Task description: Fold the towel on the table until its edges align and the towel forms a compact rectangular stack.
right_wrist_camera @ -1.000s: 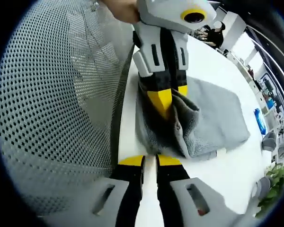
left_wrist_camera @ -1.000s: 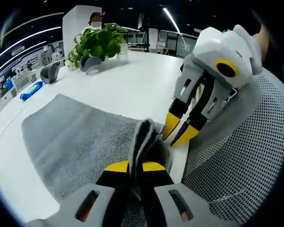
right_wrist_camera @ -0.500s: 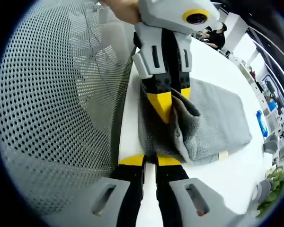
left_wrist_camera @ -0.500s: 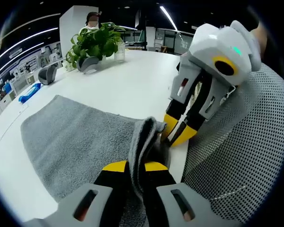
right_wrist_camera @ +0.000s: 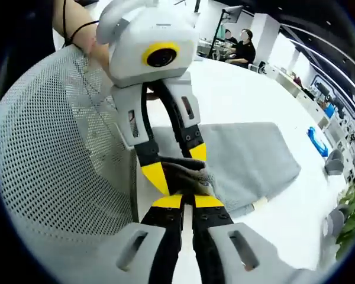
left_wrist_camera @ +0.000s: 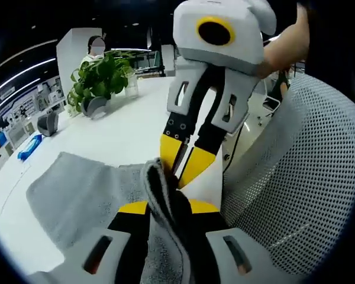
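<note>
A grey towel [left_wrist_camera: 77,195] lies spread on the white table [left_wrist_camera: 124,130], with its near corner gathered up into a bunch. My left gripper [left_wrist_camera: 168,207] is shut on that bunch, which stands up between its yellow tips. In the right gripper view the towel [right_wrist_camera: 242,154] stretches away to the right. There the left gripper [right_wrist_camera: 180,174] comes down from above with the dark fold in its fingers. My right gripper [right_wrist_camera: 188,202] is shut, its tips pressed on the same fold just below. In the left gripper view the right gripper [left_wrist_camera: 178,174] reaches down to the bunch's top.
A mesh chair back [left_wrist_camera: 296,177] stands close at the table's near edge, also seen as the chair [right_wrist_camera: 65,154]. A potted plant [left_wrist_camera: 97,80] and a blue object [left_wrist_camera: 23,148] sit far across the table. People sit at the far end [right_wrist_camera: 242,50].
Both grippers have come together and tilted up. The right gripper moved from the table edge onto the towel bunch held by the left. The bunch is drawn up higher.
</note>
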A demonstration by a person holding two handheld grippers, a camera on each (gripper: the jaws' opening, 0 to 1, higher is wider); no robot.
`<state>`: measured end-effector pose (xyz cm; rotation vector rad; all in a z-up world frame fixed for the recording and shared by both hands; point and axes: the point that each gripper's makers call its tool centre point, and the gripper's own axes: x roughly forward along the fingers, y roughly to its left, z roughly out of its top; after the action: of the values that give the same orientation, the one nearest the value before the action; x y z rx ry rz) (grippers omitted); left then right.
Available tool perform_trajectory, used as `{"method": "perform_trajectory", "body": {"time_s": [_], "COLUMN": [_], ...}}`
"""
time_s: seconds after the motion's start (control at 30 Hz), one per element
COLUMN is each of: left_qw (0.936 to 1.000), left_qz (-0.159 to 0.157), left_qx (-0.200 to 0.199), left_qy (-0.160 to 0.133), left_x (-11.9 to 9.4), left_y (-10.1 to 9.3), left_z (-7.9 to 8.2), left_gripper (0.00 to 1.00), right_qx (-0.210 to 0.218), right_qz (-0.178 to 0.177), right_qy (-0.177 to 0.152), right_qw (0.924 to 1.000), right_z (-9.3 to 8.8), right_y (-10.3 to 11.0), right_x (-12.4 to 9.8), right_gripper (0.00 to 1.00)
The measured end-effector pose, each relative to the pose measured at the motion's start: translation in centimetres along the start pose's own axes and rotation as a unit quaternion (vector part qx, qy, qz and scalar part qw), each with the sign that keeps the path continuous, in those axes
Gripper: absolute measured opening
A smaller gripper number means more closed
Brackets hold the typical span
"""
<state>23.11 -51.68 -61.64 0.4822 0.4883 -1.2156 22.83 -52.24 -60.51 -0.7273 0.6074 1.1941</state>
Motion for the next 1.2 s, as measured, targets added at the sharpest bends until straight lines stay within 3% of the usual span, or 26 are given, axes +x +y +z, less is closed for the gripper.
{"method": "perform_trajectory", "body": {"time_s": [0.07,0.1,0.2,0.27,0.3,0.33,0.4,0.43,0.53,0.6,0.63,0.77,0.83,0.87,0.9,0.97,1.0,1.03,1.1,1.13,1.2], "left_qw": [0.9998,0.9997,0.9963,0.9945,0.9932,0.9948,0.9982,0.9978,0.9961,0.997,0.9985,0.9986,0.9949,0.9935,0.9922,0.9906,0.9903,0.9908,0.9934,0.9946,0.9945], "left_qz": [-0.015,-0.015,0.017,0.029,0.06,0.061,0.058,0.058,0.059,0.053,0.047,0.021,0.007,0.012,0.015,0.028,0.029,0.029,0.045,0.057,0.068], "left_qx": [0.015,0.018,0.077,0.095,0.091,0.071,-0.018,-0.033,-0.063,-0.053,-0.028,0.039,0.09,0.1,0.11,0.123,0.125,0.121,0.104,0.084,0.075], "left_qy": [0.005,0.008,0.033,0.034,0.041,0.039,-0.001,-0.006,-0.019,-0.02,-0.01,0.029,0.046,0.054,0.058,0.052,0.055,0.054,0.02,0.019,0.025], "left_x": [0.0,0.0,0.4,0.3,-0.1,-0.3,-0.9,-1.1,-1.8,-1.9,-1.8,-1.5,-1.6,-1.7,-1.8,-2.1,-2.3,-2.3,-2.5,-2.8,-2.9], "left_y": [-0.7,-0.9,-0.4,-0.1,1.1,1.4,2.1,2.3,3.0,2.8,2.4,0.7,-0.1,-0.1,-0.1,0.4,0.6,0.7,1.6,2.4,3.1], "left_z": [-0.1,-0.1,-0.3,-0.2,-0.2,-0.1,0.6,0.7,0.8,1.0,0.9,0.3,0.0,-0.2,-0.3,0.0,0.0,-0.2,0.5,0.5,0.2], "left_gripper": [0.39,0.4,0.35,0.24,0.15,0.11,0.08,0.08,0.07,0.07,0.07,0.07,0.07,0.07,0.07,0.07,0.07,0.08,0.12,0.14,0.16], "right_qx": [0.016,0.031,0.07,0.062,0.05,0.041,0.003,-0.024,-0.096,-0.164,-0.182,-0.222,-0.247,-0.252,-0.251,-0.225,-0.215,-0.204,-0.14,-0.079,0.011], "right_qz": [-0.008,-0.006,0.026,0.017,0.015,0.011,-0.014,-0.024,-0.018,-0.014,-0.017,0.026,0.019,0.033,0.047,0.11,0.118,0.072,0.073,0.063,0.044], "right_qy": [-0.008,-0.012,-0.06,-0.056,-0.052,-0.056,-0.09,-0.091,-0.048,-0.01,-0.001,-0.024,-0.017,-0.004,-0.005,0.007,0.009,-0.01,-0.028,-0.043,-0.072], "right_qw": [0.9998,0.9994,0.9954,0.9963,0.9973,0.9975,0.9959,0.9953,0.9941,0.9863,0.9831,0.9744,0.9686,0.967,0.9669,0.968,0.9695,0.9763,0.987,0.994,0.9964], "right_z": [0.2,0.3,2.8,3.3,3.3,3.5,4.4,4.5,3.4,2.6,2.6,4.6,5.0,4.8,4.9,4.0,3.9,4.7,5.0,5.0,4.9], "right_y": [-0.7,-0.7,-0.2,-0.6,-0.6,-0.8,-1.6,-1.9,-1.9,-2.3,-2.5,-1.6,-2.0,-1.6,-1.2,0.7,1.0,-0.6,-0.9,-1.9,-4.0], "right_x": [-0.2,-0.3,-0.7,-0.9,-0.9,-0.9,-1.4,-1.8,-1.8,-1.4,-1.3,-0.3,0.0,0.3,0.4,0.4,0.3,0.1,-0.3,-0.5,-0.8], "right_gripper": [0.02,0.02,0.02,0.02,0.02,0.03,0.04,0.05,0.27,0.3,0.3,0.36,0.36,0.35,0.31,0.06,0.06,0.05,0.05,0.04,0.04]}}
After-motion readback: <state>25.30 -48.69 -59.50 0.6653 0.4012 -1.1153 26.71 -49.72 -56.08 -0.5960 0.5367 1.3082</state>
